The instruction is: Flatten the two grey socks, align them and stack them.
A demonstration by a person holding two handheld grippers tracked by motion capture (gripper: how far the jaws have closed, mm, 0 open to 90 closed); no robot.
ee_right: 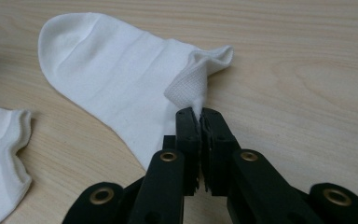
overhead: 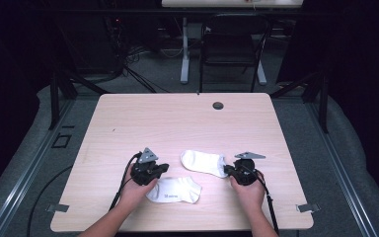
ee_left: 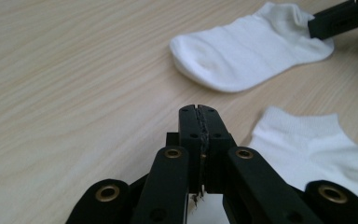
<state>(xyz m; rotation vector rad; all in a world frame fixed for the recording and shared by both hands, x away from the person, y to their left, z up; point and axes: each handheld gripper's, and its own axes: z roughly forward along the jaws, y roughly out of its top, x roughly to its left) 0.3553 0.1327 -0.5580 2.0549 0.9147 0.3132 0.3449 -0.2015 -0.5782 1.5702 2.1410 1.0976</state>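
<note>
Two white ankle socks lie on the wooden table (overhead: 143,118). The farther sock (overhead: 203,162) (ee_left: 242,51) (ee_right: 112,74) lies flat, its toe pointing left. My right gripper (overhead: 226,170) (ee_right: 200,112) (ee_left: 326,21) is shut on this sock's cuff, and a pinch of ribbed fabric rises from the jaw tips. The nearer sock (overhead: 175,190) (ee_left: 317,144) (ee_right: 0,154) lies in front of it. My left gripper (overhead: 164,169) (ee_left: 199,109) sits at this sock's left end with its jaws pressed together and nothing showing at their tips.
A dark cable hole (overhead: 218,105) sits near the table's far edge. Behind the table stand a black chair (overhead: 229,47) and a white desk leg (overhead: 184,54). Small metal brackets (overhead: 58,208) (overhead: 307,208) mark the front corners. Bare wood stretches across the far half.
</note>
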